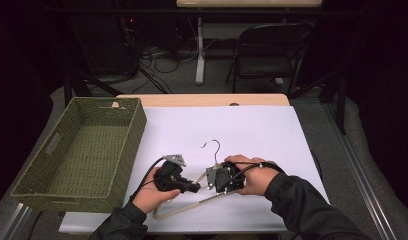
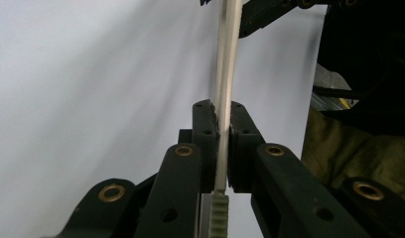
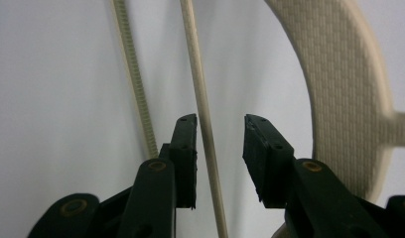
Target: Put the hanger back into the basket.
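Observation:
A cream plastic clothes hanger (image 1: 182,207) with a metal hook (image 1: 212,147) lies on the white table top (image 1: 252,130), near the front edge. My left gripper (image 1: 196,188) comes in from the left and is shut on the hanger; in the left gripper view its pads (image 2: 206,144) clamp a thin cream bar (image 2: 225,74). My right gripper (image 1: 213,181) faces it from the right. In the right gripper view its jaws stand apart around the hanger's thin rod (image 3: 198,84), which runs close to the left pad (image 3: 186,158). The hanger's wide textured shoulder (image 3: 339,74) curves at the right.
A green woven basket (image 1: 137,135) stands at the table's left side, with nothing seen in it. Behind the table are a dark folding chair (image 1: 272,50), a table leg and cables on the floor. The person's dark sleeves enter from the bottom.

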